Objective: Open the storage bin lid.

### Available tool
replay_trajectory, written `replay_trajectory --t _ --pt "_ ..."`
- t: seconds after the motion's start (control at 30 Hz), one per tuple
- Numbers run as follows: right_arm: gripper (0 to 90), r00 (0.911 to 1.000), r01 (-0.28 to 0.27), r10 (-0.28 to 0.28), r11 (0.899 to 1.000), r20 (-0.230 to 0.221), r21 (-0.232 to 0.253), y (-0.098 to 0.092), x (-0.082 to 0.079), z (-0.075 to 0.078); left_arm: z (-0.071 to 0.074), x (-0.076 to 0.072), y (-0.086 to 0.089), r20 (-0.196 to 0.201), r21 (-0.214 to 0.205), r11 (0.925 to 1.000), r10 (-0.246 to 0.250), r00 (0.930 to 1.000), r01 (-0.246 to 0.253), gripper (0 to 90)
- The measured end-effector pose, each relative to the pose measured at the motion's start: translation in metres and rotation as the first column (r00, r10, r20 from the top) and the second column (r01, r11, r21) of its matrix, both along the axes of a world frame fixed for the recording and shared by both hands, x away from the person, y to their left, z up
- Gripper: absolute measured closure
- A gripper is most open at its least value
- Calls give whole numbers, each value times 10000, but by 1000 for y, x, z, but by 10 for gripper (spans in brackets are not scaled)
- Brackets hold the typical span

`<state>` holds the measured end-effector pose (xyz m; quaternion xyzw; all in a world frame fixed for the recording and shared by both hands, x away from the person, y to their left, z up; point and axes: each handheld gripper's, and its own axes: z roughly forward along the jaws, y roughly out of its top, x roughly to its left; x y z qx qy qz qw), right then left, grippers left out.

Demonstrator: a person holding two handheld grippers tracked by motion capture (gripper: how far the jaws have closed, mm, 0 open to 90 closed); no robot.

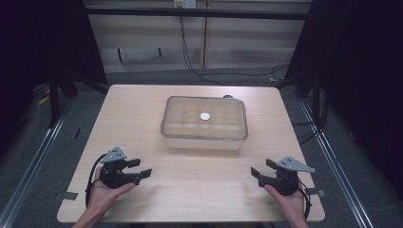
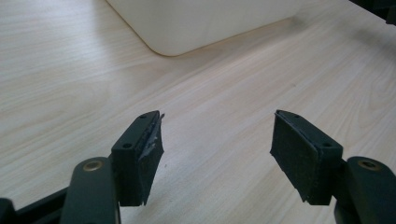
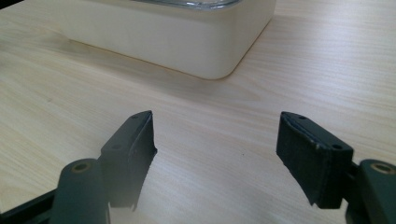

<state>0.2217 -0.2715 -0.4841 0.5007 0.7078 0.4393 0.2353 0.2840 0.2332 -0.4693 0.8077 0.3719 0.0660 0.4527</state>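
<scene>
From the high view, a lidded box [image 1: 205, 122] is seen mid-desk [image 1: 133, 109], a small white disc [image 1: 205, 116] at the lid's centre, its dim compartments unreadable. The left tongs [image 1: 140, 168] and right tongs [image 1: 256, 174] are held near the front edge, well apart from it. In the left gripper view, jaws are spread on nothing; the box corner [image 2: 187, 23] lies ahead. In the right gripper view, empty jaws face the box [image 3: 187, 42]. An uneven grip could tilt or slide it.

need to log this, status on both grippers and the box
Left gripper open, empty. Right gripper open, empty. Lidded box mid-table, untouched. Nothing in the way.
</scene>
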Motion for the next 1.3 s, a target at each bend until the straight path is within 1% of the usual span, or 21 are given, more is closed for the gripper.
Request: replay_trajectory --t 0.1,0.17,0.27,0.33,0.37,0.43,0.47,0.53,0.6,0.63,0.67,0.8,0.83,0.87,0.9,0.97,1.0,1.03,1.13,1.17,1.3 --pt "262 9999 -146 146 9999 -48 17 1 2 0 -1 3 -1 -91 -18 9999 -103 9999 103 370" --pt "253 9997 -216 215 9997 69 127 1 1 2 -1 4 -1 -143 47 9999 -146 9998 147 350" --pt "227 9992 -379 380 9991 -77 202 2 -1 3 -1 4 -1 -71 5 9999 -171 9998 171 321" --pt "224 9991 -427 428 9990 -18 142 3 -3 5 1 3 -2 55 -100 9996 -261 9996 261 306" --pt "225 9985 -547 546 9982 64 244 3 -4 7 1 3 -2 129 -60 9995 -298 9995 299 304" --pt "226 9987 -496 490 9978 142 436 3 -5 11 2 4 -3 213 -16 9986 -529 9984 529 289" --pt "239 9986 -461 451 9982 265 375 3 -5 14 3 4 -3 230 -194 9976 -656 9976 661 298" --pt "258 9986 -458 449 9984 264 323 3 -4 15 4 4 -3 274 -157 9974 -699 9972 704 303" --pt "266 9983 -537 522 9969 269 577 3 -2 15 4 5 -4 243 -57 9973 -732 9970 734 331" --pt "266 9982 -583 572 9963 197 634 3 -1 15 5 5 -4 275 -18 9970 -775 9966 776 335" --pt "266 9975 -692 699 9949 -82 736 3 2 16 6 6 -5 314 104 9969 -781 9964 778 346" --pt "274 9967 -808 812 9944 -25 677 3 6 22 11 9 -7 453 28 9978 -662 9968 661 365" --pt "288 9959 -881 892 9937 -133 693 2 9 25 12 10 -8 459 18 9981 -614 9971 614 372" --pt "288 9939 -961 1008 9905 -438 983 -1 16 31 13 11 -7 535 69 9982 -603 9967 600 378" --pt "288 9939 -961 1008 9905 -438 983 -1 16 31 13 12 -8 581 31 9986 -533 9969 532 378" --pt "294 9941 -972 1012 9910 -397 923 -2 22 36 11 15 -10 480 188 9984 -545 9974 537 384" --pt "295 9939 -991 1032 9904 -392 962 -2 25 39 11 16 -11 421 165 9985 -520 9978 513 384" --pt "295 9938 -988 1034 9902 -422 989 -1 28 41 12 17 -11 448 251 9983 -541 9975 530 386" --pt "292 9932 -1041 1087 9898 -425 974 0 33 46 16 20 -12 468 202 9989 -435 9980 426 402" --pt "291 9920 -1120 1166 9898 -487 883 0 34 47 18 22 -12 591 233 9989 -421 9974 407 403" --pt "272 9896 -1201 1259 9893 -697 827 4 42 48 23 29 -7 465 -65 9996 -259 9986 262 385"
